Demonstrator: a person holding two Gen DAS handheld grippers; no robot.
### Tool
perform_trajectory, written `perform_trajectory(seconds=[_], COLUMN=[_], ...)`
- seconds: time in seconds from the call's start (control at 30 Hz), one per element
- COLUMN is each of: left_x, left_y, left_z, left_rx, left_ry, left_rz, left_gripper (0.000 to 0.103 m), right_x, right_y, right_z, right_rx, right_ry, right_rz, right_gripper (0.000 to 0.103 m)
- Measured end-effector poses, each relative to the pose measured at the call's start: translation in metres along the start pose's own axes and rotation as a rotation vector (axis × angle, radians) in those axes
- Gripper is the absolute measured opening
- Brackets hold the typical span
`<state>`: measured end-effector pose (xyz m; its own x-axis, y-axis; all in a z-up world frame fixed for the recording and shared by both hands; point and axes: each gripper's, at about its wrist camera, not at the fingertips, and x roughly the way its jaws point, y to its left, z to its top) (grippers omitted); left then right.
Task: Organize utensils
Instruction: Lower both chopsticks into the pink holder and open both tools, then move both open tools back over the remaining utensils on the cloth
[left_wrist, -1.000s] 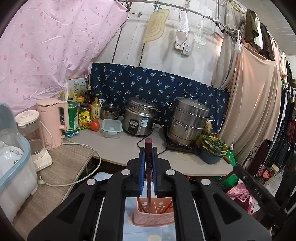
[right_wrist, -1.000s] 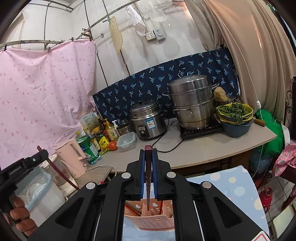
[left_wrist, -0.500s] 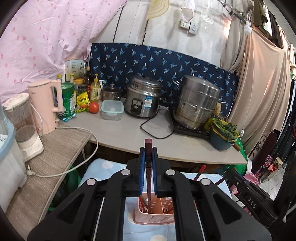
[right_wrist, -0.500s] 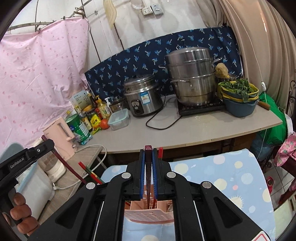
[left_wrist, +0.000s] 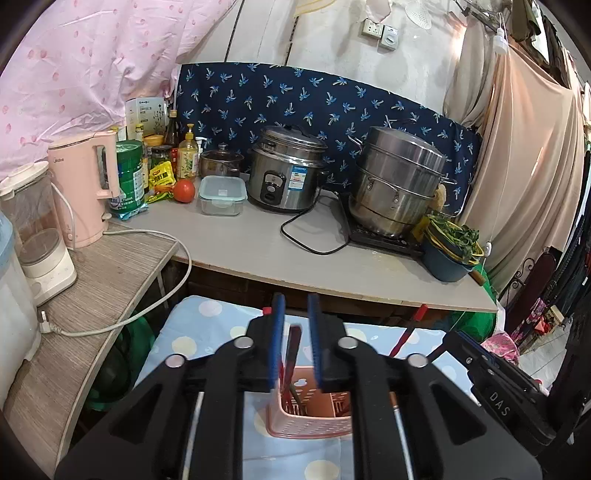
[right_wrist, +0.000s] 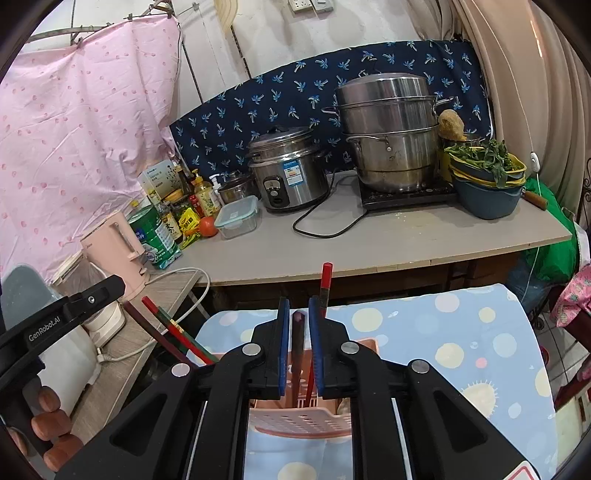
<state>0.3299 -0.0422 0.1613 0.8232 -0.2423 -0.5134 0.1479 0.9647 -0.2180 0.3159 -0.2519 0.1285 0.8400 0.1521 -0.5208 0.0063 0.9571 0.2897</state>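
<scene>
My left gripper (left_wrist: 295, 334) sits just above the pink utensil basket (left_wrist: 309, 417), jaws parted a little; they have just been opening. A dark chopstick (left_wrist: 293, 349) stands between the blue pads (left_wrist: 277, 332) with a visible gap on each side, so nothing is clamped. Its lower end runs down into the basket, leaning a bit.

My right gripper (right_wrist: 298, 338) is the same story: jaws slightly apart, just been opening, a dark chopstick (right_wrist: 297, 343) standing loose between the pads (right_wrist: 283, 332), lower end going down toward the basket (right_wrist: 295, 419). A red chopstick (right_wrist: 325, 291) pokes up just right of the right pad, also standing in the basket. Which compartment each one sits in I cannot tell; my own gripper bodies hide most of the inside.

The basket rests on a light blue spotted cloth (right_wrist: 461, 332) in front of the grey desk (left_wrist: 258, 243). In the right view I see the left gripper off to the left with a hand (right_wrist: 48, 432) on its handle, and more red and dark chopsticks (right_wrist: 173, 328) slanting beside it. The desk carries a rice cooker (left_wrist: 286, 171), a steamer pot (left_wrist: 397, 181) and a pink kettle (left_wrist: 86, 188).
</scene>
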Motion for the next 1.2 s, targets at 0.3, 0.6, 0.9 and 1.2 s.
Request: perform_trajectory(seconds=[0.3,0.6,0.9,1.2], left_x=[-0.007,-0.035,-0.069,-0.095], left_y=[0.006,0.005,0.006,0.007], left_z=[-0.005,-0.017,-0.045,-0.094], left_rx=[-0.008,0.015,0.035,0.059], left_ry=[-0.004,-0.003,0.021,0.078], left_rz=[0.022,0.049,0.061,0.085], left_gripper=[0.027,0.031,0.031,0.031], right_x=[-0.013,-0.048,-0.087,-0.118], right_y=[0.0,0.008,0.025,0.024], right_z=[0.002,-0.015,-0.058,-0.116], right_rx=[0.019,-0.005,-0.069,-0.079], right_ry=[-0.022,-0.023,0.005,0.079], right_rz=[0.008,0.03,0.032,0.023], right_gripper=[0.015,0.021,0.021,0.021])
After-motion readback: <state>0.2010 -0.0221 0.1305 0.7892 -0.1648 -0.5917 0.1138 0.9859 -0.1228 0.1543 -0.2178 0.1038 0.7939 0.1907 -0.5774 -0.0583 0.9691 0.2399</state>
